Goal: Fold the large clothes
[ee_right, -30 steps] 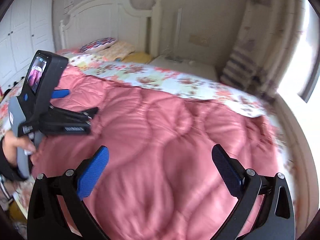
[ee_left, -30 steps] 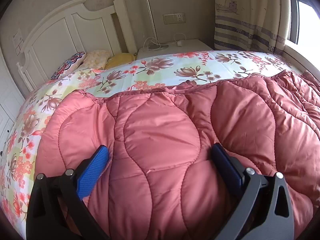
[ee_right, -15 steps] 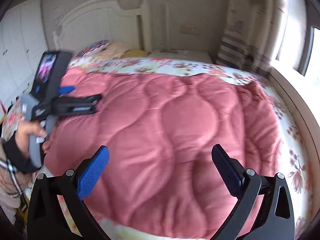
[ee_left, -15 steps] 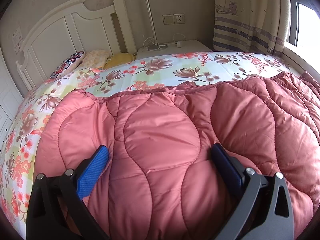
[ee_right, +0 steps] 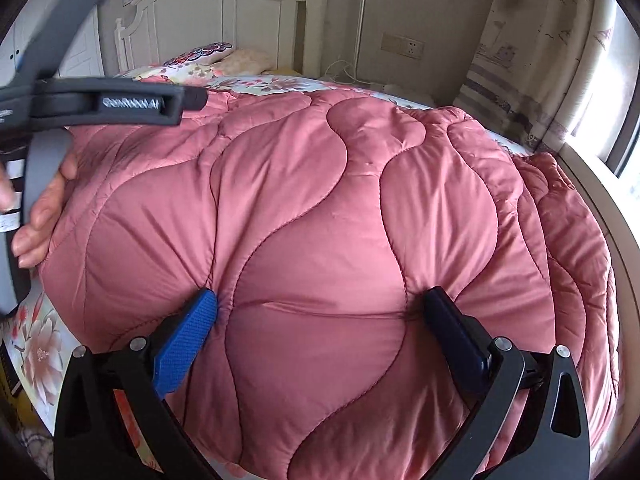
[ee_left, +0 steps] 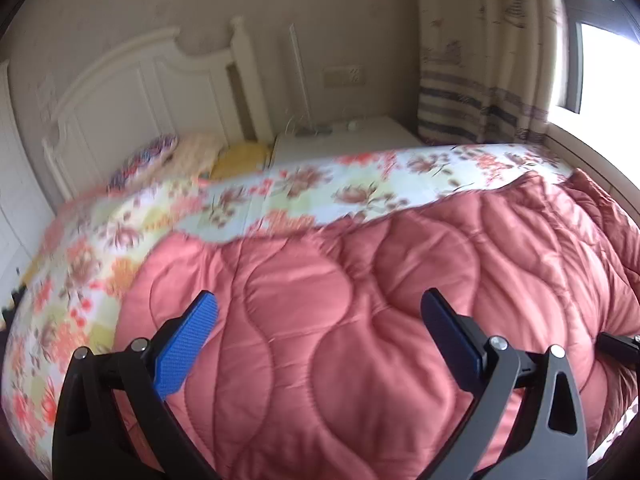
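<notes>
A thick pink quilted cover (ee_left: 360, 280) lies folded in layers on the bed, its stacked edges showing at the right (ee_right: 568, 208). My left gripper (ee_left: 320, 316) hovers open just above its near part, with nothing between the blue pads. In the right wrist view the left gripper (ee_right: 196, 98) reaches in from the upper left, held by a hand (ee_right: 44, 208) at the cover's left edge. My right gripper (ee_right: 320, 308) is open at full width, both fingertips pressed into the cover's near bulge, which swells between them.
A floral sheet (ee_left: 280, 192) covers the bed beyond the quilt. Pillows (ee_left: 148, 156) lie against the white headboard (ee_left: 132, 92). A white nightstand (ee_left: 360, 136) and a striped curtain (ee_left: 480, 60) stand at the back right, with a window ledge (ee_right: 592, 184) along the right.
My left gripper has lifted off the quilt, where its fingers were sunk in, and the view is blurred by motion. My right gripper has dropped onto the quilt's near edge and presses in.
</notes>
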Tool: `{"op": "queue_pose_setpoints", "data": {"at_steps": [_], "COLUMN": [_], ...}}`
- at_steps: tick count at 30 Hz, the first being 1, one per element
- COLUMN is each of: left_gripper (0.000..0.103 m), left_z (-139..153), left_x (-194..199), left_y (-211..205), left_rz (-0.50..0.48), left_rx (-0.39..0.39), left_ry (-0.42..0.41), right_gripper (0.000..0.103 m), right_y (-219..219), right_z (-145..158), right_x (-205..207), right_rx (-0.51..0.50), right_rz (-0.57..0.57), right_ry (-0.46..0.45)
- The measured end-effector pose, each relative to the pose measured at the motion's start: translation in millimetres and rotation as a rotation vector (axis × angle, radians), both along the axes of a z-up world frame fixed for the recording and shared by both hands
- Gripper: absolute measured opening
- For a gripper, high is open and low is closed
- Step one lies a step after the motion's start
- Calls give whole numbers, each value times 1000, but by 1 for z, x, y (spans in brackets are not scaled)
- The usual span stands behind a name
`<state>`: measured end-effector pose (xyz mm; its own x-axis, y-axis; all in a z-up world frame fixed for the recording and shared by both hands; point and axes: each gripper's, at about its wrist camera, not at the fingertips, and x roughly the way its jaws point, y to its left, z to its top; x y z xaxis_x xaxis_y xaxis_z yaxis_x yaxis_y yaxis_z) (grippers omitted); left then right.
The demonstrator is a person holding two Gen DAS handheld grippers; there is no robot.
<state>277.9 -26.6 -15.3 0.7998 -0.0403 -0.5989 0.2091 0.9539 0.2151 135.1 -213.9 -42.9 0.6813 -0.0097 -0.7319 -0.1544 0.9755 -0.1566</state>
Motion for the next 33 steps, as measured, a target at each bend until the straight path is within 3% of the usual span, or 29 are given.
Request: {"op": "queue_pose_setpoints", "data": {"at_steps": [2,4,5,10,15,18,21,25,29,33], "left_gripper": [101,101,101,101,101,101,101,101,101,101], "left_z": [-5,-35,-50,-49,-50,-51,-51,-52,-52,-53], "left_x": [-3,8,14,29,32,34,34,36,44,45], "left_y": [-21,-42,-46,-21,-17,-15,-13,-11,-2,0], "left_rz": [-8,-27,-32,-27,-30,-34,-35,-39,-53,-54], "left_rx": [88,201,219,54,22,4,-13,-37,-108,-124], "left_ry": [-54,-10,-5,88,105,118,131,148,197,206], "right_gripper": [99,99,99,99,99,99,99,98,98,98], "right_y": [-1,0,-1,-19,-74,-113,-139,-145,-137,-138], "right_z": [1,1,3,25,46,24,3,-1,-3,-3], "right_x": [0,-1,-2,-16,-79,-118,-132,-119,-75,-42], "right_rx": [1,4,11,70,364,578,682,724,762,840], "right_rz": [0,0,5,34,-26,-113,-215,-247,-254,-391], "right_ry": [3,2,1,-26,-107,-12,54,45,22,-113]}}
